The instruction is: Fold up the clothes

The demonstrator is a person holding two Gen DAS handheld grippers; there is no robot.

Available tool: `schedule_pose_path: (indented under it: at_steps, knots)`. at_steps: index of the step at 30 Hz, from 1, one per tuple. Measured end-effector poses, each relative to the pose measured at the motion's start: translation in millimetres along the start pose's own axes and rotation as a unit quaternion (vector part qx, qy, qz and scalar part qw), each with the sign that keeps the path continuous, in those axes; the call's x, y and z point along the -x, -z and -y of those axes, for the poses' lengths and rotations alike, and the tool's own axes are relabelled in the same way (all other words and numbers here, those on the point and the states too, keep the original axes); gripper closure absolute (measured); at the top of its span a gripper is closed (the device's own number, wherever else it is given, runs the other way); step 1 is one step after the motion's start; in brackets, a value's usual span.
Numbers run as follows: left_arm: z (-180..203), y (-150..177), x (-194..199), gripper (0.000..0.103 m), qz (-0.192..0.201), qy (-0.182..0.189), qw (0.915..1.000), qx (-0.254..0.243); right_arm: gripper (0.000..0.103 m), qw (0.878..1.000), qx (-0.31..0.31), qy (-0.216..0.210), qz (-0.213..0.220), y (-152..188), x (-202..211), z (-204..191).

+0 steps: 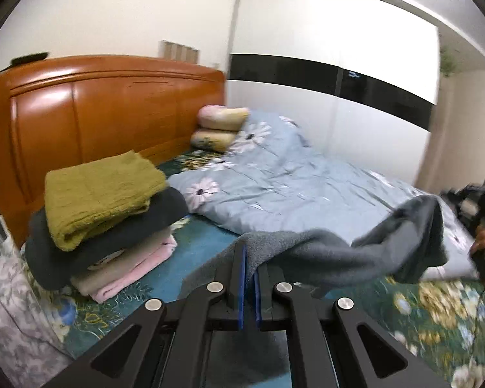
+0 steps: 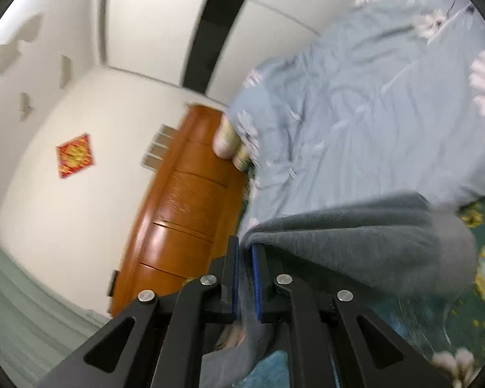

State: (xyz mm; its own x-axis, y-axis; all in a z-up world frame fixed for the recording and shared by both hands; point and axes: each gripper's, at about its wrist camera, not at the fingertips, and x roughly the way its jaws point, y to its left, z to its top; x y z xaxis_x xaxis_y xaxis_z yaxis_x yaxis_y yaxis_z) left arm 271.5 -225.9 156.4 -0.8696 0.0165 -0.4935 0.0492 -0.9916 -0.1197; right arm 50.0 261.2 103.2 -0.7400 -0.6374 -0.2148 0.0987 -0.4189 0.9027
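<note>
A grey fleece garment [image 1: 355,252] hangs in the air over the bed, stretched between both grippers. My left gripper [image 1: 249,260] is shut on one edge of it, the cloth pinched between the blue pads. My right gripper [image 2: 245,255] is shut on another edge of the same grey garment [image 2: 355,245], which drapes off to the right and down between the fingers. The right gripper's far end shows blurred at the right edge of the left wrist view. A stack of folded clothes [image 1: 103,213], olive green on top, sits by the headboard.
A blue floral duvet [image 1: 291,177] is bunched over the far half of the bed, with two rolled pillows [image 1: 220,127] at its head. The wooden headboard [image 1: 106,113] stands at the left, a white wardrobe [image 1: 339,48] behind. The green floral sheet [image 1: 436,317] lies below the garment.
</note>
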Motion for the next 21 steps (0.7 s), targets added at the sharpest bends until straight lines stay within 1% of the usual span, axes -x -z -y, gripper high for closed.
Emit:
schedule_pose_path:
  at_steps: [1, 2, 3, 4, 6, 7, 8, 10, 12, 13, 15, 16, 18, 19, 20, 21]
  knots:
    - [-2.7, 0.1, 0.2, 0.099, -0.01, 0.002, 0.9999, -0.008, 0.099, 1.0, 0.007, -0.013, 0.015, 4.0, 24.2, -10.9]
    - [-6.9, 0.3, -7.0, 0.099, -0.031, 0.008, 0.9994, -0.012, 0.099, 0.999, 0.026, -0.016, 0.04, 6.7, 53.1, -23.7]
    - [-10.4, 0.9, -15.8, 0.099, -0.054, 0.016, 0.9983, -0.012, 0.099, 0.997, 0.048, -0.004, 0.064, 7.9, 74.8, -34.5]
    - [-11.7, 3.8, -30.1, 0.099, -0.084, 0.025, 0.9962, -0.004, 0.099, 0.996, 0.058, 0.017, 0.071, 8.3, 86.1, -35.8]
    - [-12.7, 15.9, -67.1, 0.099, -0.148, 0.032, 0.9885, 0.012, 0.099, 0.992, 0.075, 0.06, 0.086, 9.1, 108.7, -38.2]
    - [-11.4, 23.3, -85.3, 0.099, -0.178, 0.031, 0.9834, 0.015, 0.099, 0.992, 0.061, 0.079, 0.08, 9.6, 109.5, -28.6]
    - [-6.2, 33.2, -101.0, 0.099, -0.204, 0.023, 0.9788, 0.009, 0.099, 0.993, 0.034, 0.093, 0.07, 12.6, 106.5, -11.6]
    - [3.7, 49.5, -125.0, 0.099, -0.24, 0.006, 0.9706, -0.012, 0.099, 0.992, 0.002, 0.111, 0.054, 21.9, 101.6, 14.5]
    - [8.3, 63.4, -140.0, 0.099, -0.266, -0.012, 0.9637, -0.023, 0.097, 0.987, -0.035, 0.153, 0.023, 36.5, 88.5, 49.9]
    - [4.8, 66.5, -146.9, 0.099, -0.277, -0.02, 0.9605, -0.019, 0.097, 0.982, -0.048, 0.18, 0.006, 44.4, 80.0, 66.9]
    - [-4.8, 71.6, -160.6, 0.099, -0.298, -0.036, 0.9537, -0.005, 0.096, 0.965, -0.071, 0.25, -0.02, 62.2, 73.6, 102.3]
    - [-17.2, 71.0, -167.9, 0.096, -0.306, -0.048, 0.9507, 0.018, 0.096, 0.958, -0.082, 0.273, -0.03, 70.0, 73.3, 118.3]
    - [-39.8, 68.3, -179.7, 0.094, -0.317, -0.067, 0.9436, 0.067, 0.096, 0.938, -0.112, 0.324, -0.047, 91.8, 84.5, 154.1]
    - [-50.6, 66.2, -184.0, 0.085, -0.319, -0.067, 0.9407, 0.095, 0.096, 0.931, -0.121, 0.34, -0.046, 99.1, 96.9, 167.2]
    - [-59.3, 64.7, -186.9, 0.062, -0.32, -0.066, 0.9377, 0.12, 0.087, 0.924, -0.13, 0.356, -0.045, 106.4, 109.3, 180.3]
    - [-63.8, 64.4, -187.1, 0.05, -0.319, -0.064, 0.936, 0.134, 0.07, 0.919, -0.143, 0.366, -0.038, 114.0, 120.1, 190.7]
